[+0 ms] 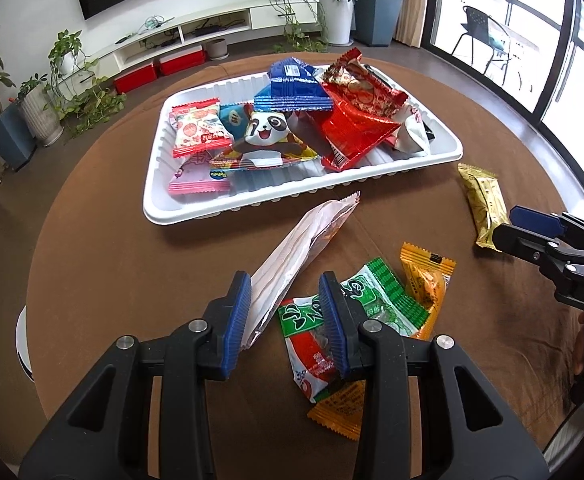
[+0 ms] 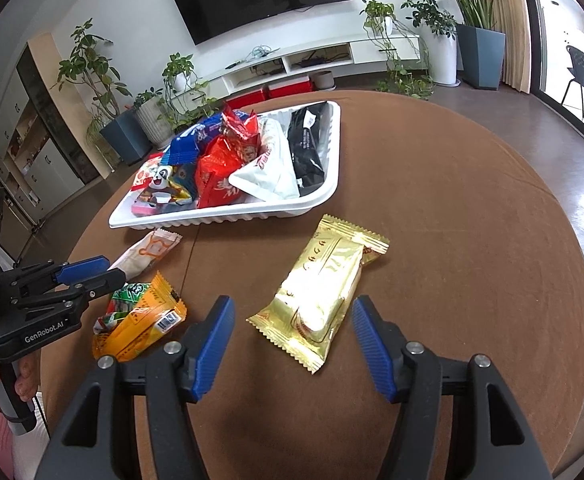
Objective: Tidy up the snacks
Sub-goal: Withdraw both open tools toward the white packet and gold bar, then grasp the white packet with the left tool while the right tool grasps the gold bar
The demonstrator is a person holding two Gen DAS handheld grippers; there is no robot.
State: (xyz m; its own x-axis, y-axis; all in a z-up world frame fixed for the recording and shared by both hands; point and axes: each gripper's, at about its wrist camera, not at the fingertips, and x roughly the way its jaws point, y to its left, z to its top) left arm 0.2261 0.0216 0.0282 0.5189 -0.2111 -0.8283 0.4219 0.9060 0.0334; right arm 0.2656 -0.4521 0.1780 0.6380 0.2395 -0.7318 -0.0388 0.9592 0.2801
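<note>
Looks mostly done: tray (image 1: 444, 156) is piled with snacks, but 4 packets still sit on the tabletop (image 1: 131, 280), with left tool (image 1: 285, 312) gaping around the white packet (image 1: 292, 256) and right tool (image 2: 292, 336) wide before the gold packet (image 2: 324, 292).

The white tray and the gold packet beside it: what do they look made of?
White tray: probably thin moulded plastic, judging by its ribbed walls and slightly glossy rim. Gold packet: looks like metallised foil film, given its mirror-like glare, creases and serrated end seals.
</note>
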